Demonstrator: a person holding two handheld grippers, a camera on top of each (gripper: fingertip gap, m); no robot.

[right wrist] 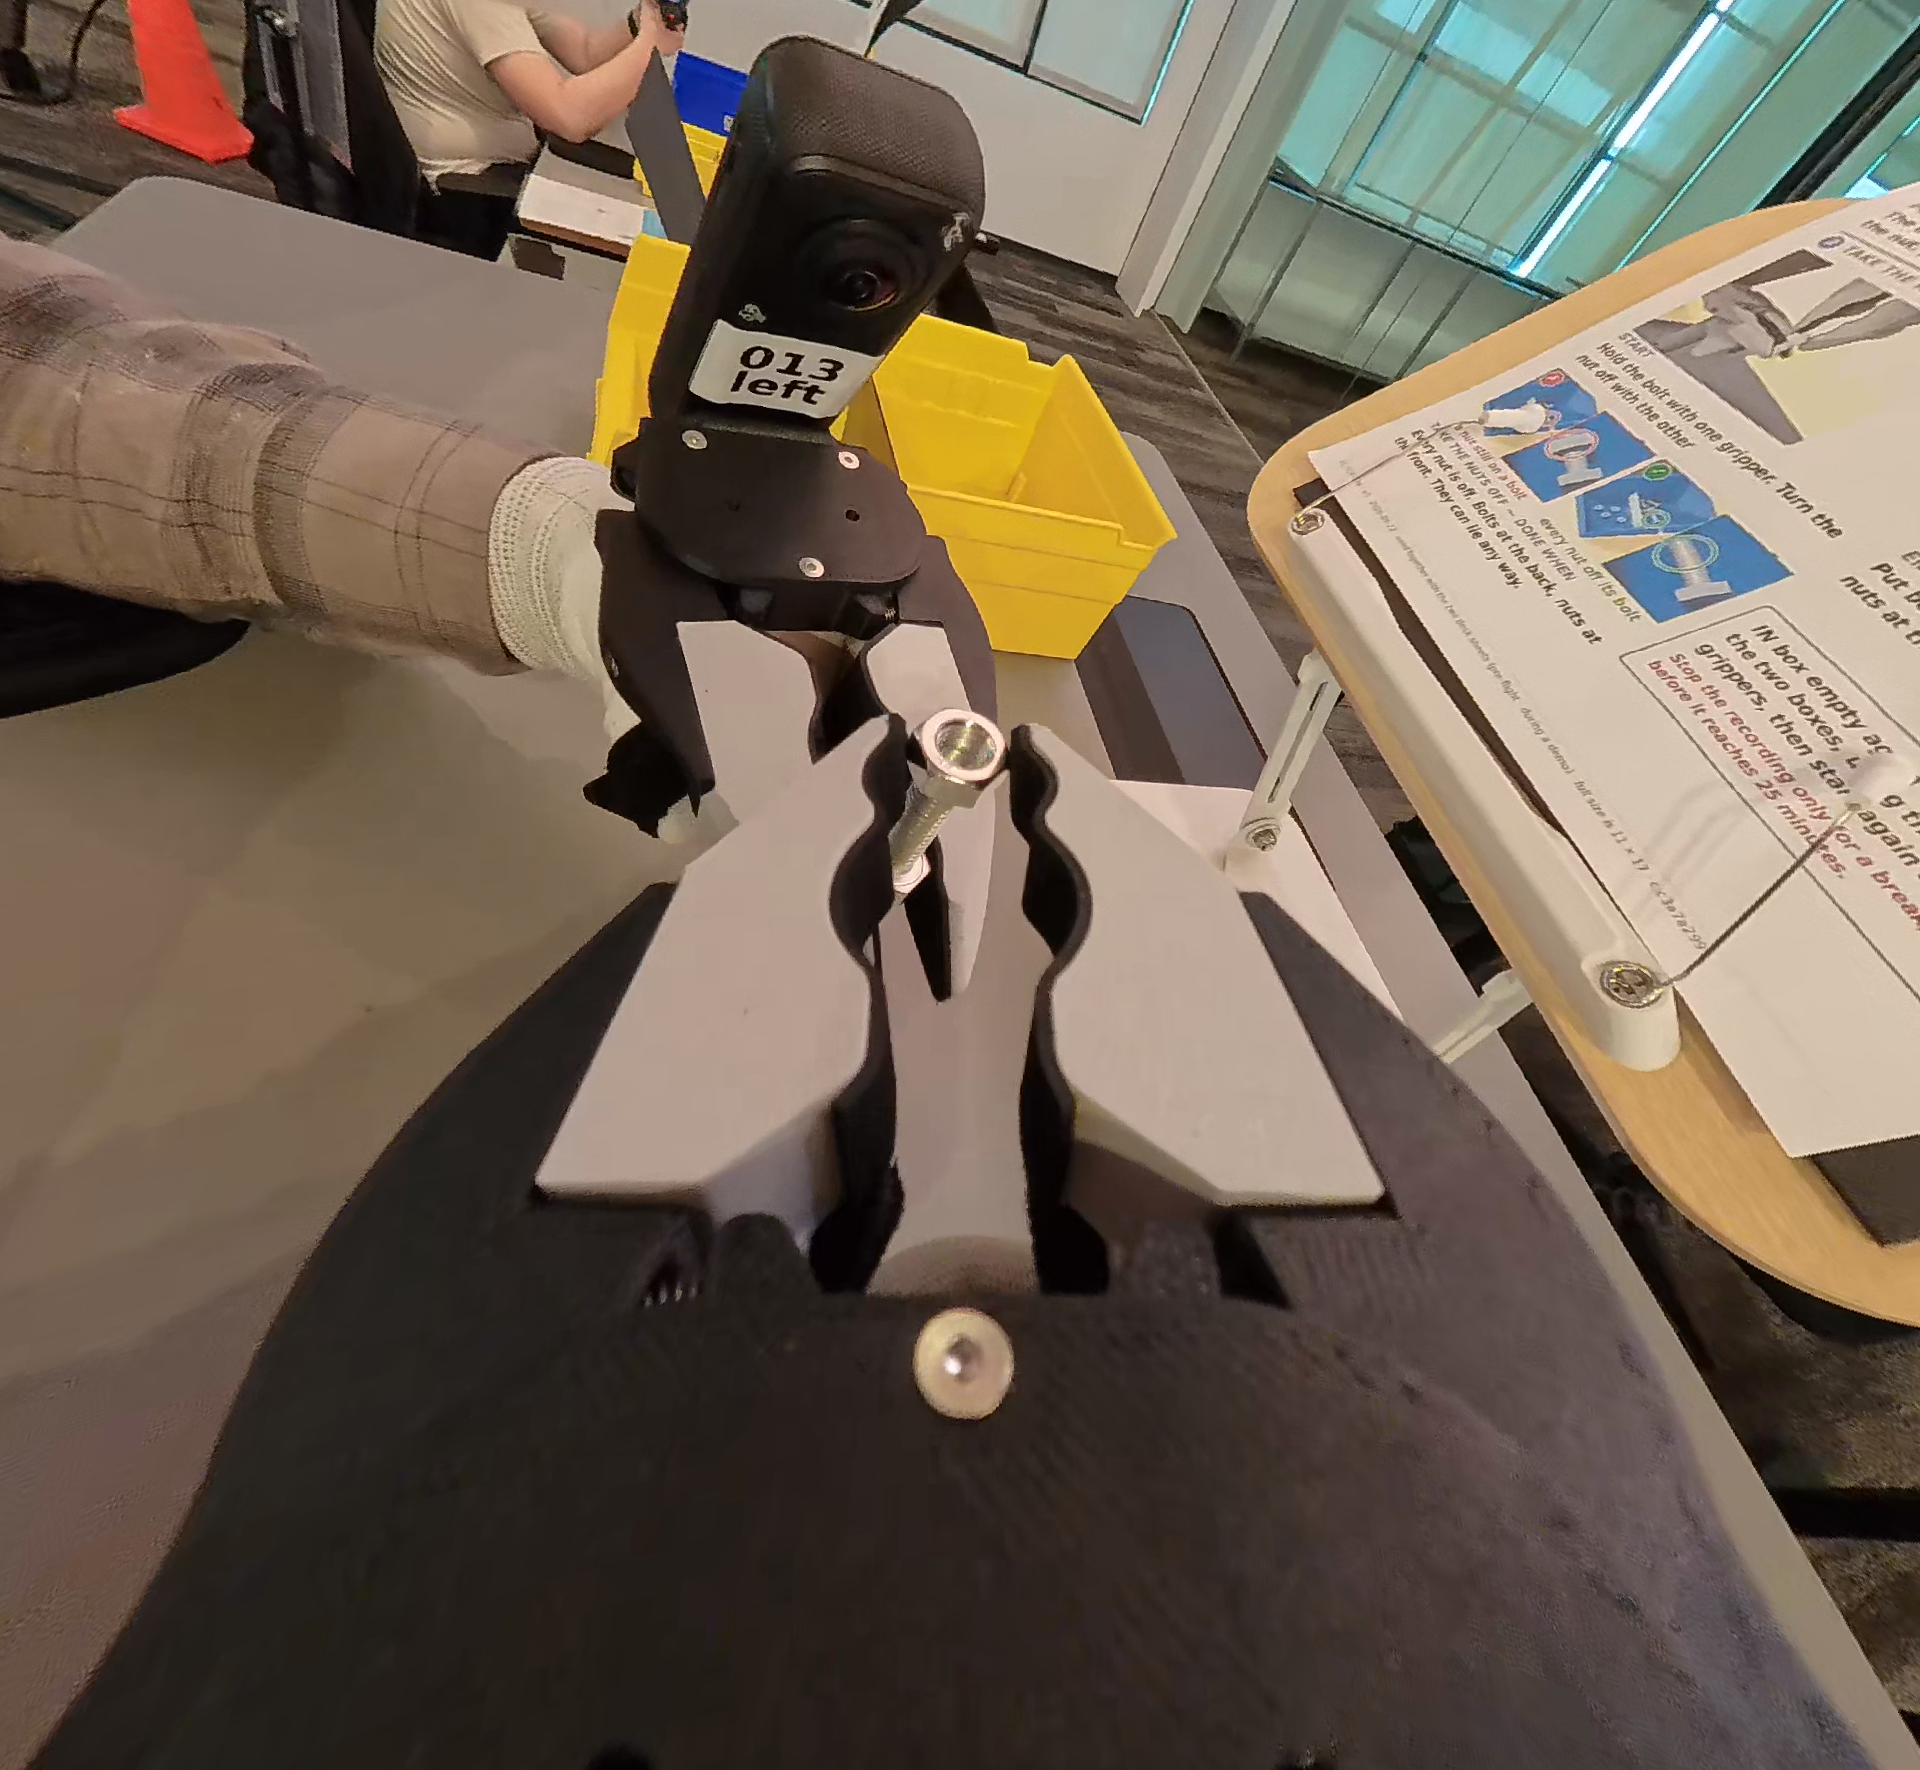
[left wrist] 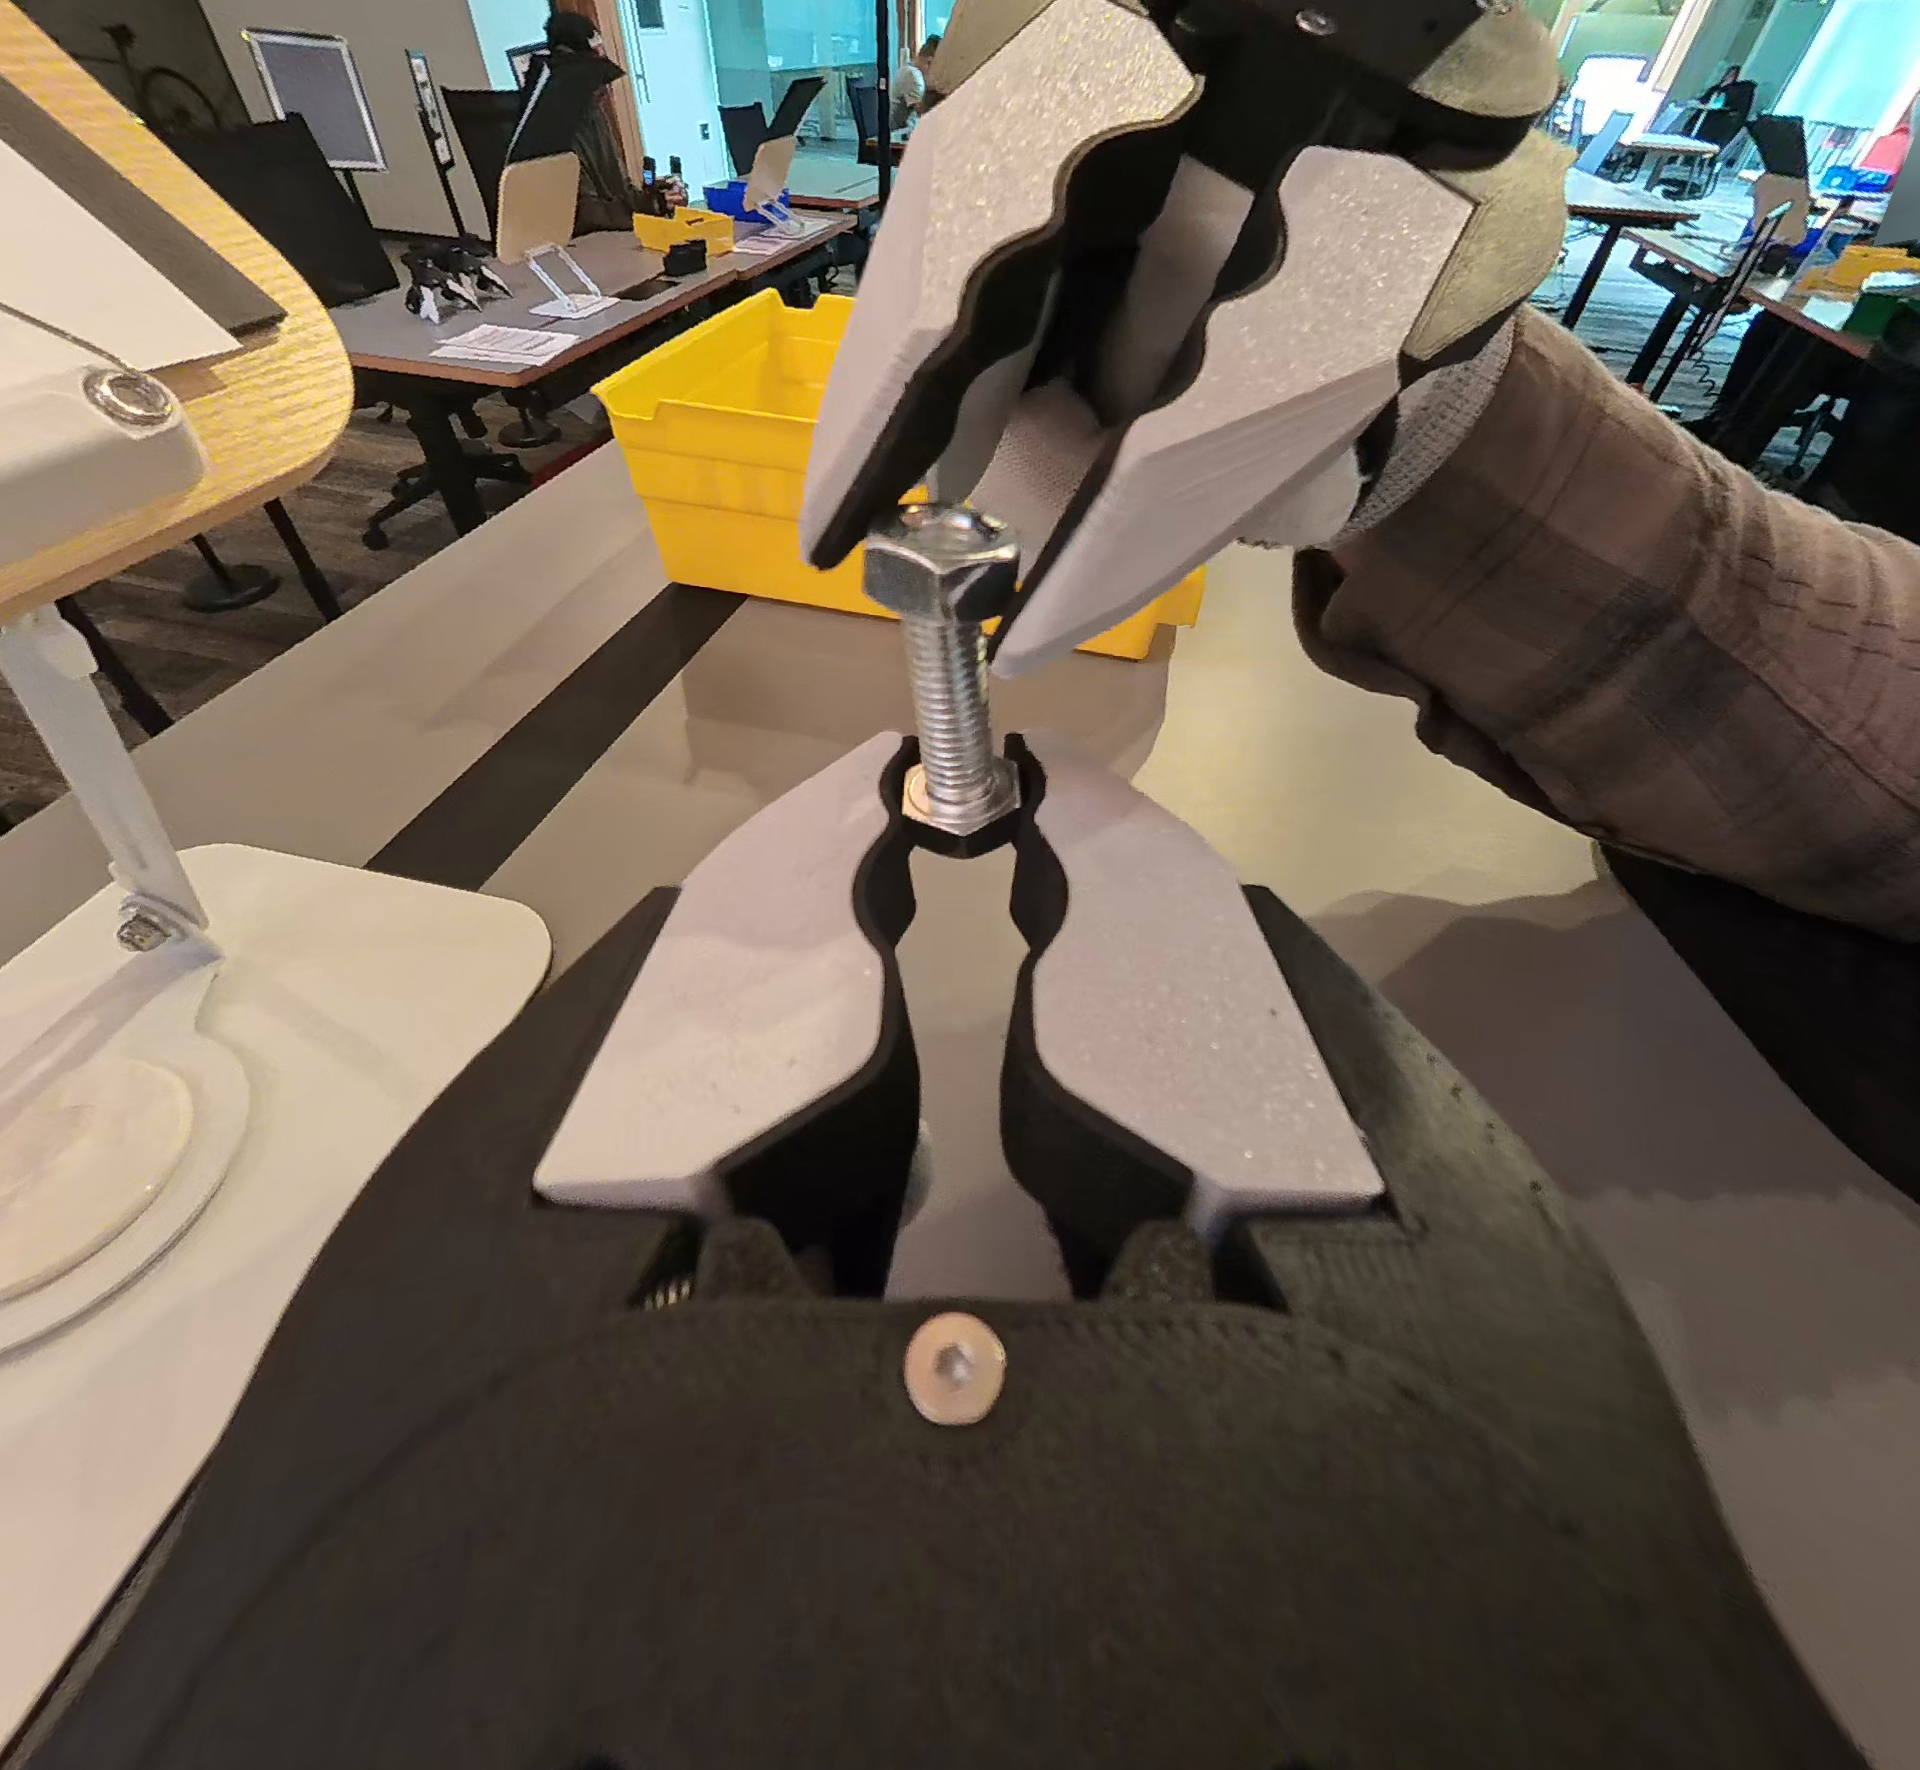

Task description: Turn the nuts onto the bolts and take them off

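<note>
While L tongs (left wrist: 961, 790) pinch hex nut (left wrist: 961, 811), R tongs (left wrist: 914, 608) straddle threaded bolt (left wrist: 940, 681).

Shiny threaded metal bolt (left wrist: 943, 671); glossy yellow plastic bin (left wrist: 717, 463)

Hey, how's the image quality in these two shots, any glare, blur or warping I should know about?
Left wrist view: the bolt is sharp, with bright glints on its threads; the yellow bin and room behind bow from the wide lens. Right wrist view: the nut shines brightly inside, the grey table shows soft reflections, and a mosaic patch covers a seated person's head.
</note>
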